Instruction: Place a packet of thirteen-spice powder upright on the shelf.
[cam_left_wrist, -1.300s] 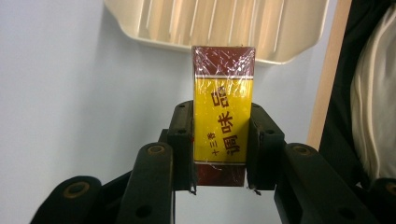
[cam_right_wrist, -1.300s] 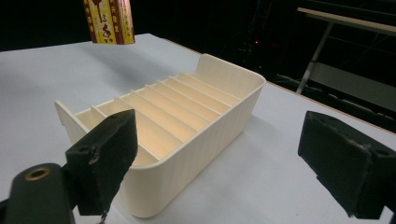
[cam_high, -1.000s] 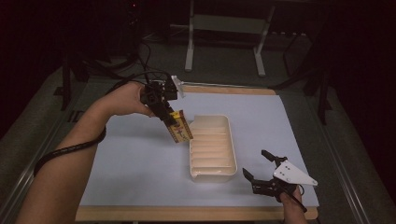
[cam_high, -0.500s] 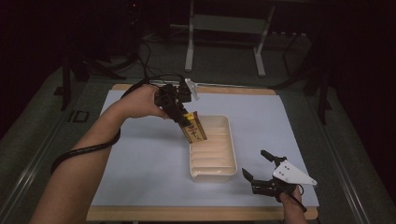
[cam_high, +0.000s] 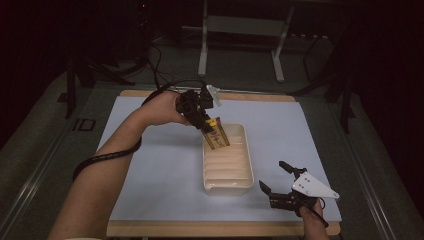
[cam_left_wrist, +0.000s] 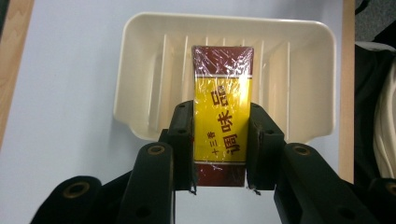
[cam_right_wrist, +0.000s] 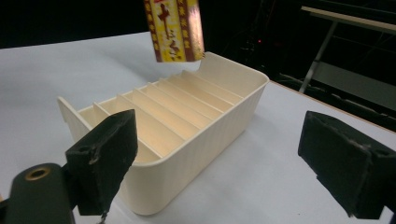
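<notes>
A yellow and dark-red packet (cam_left_wrist: 223, 119), wrapped in clear film and printed with red characters, is clamped between the two jaws of the left gripper (cam_high: 201, 114), which press on its long sides near its lower end. It hangs tilted above the far end of a cream ribbed tray (cam_high: 242, 167), not touching the ribs. In the right gripper view the packet's (cam_right_wrist: 174, 29) top is cut off by the frame edge. The tray sits on a pale sheet (cam_high: 150, 165) covering the desk (cam_high: 220, 229). The right gripper (cam_high: 276, 181) rests near the tray's near right corner, jaws spread wide and holding nothing.
</notes>
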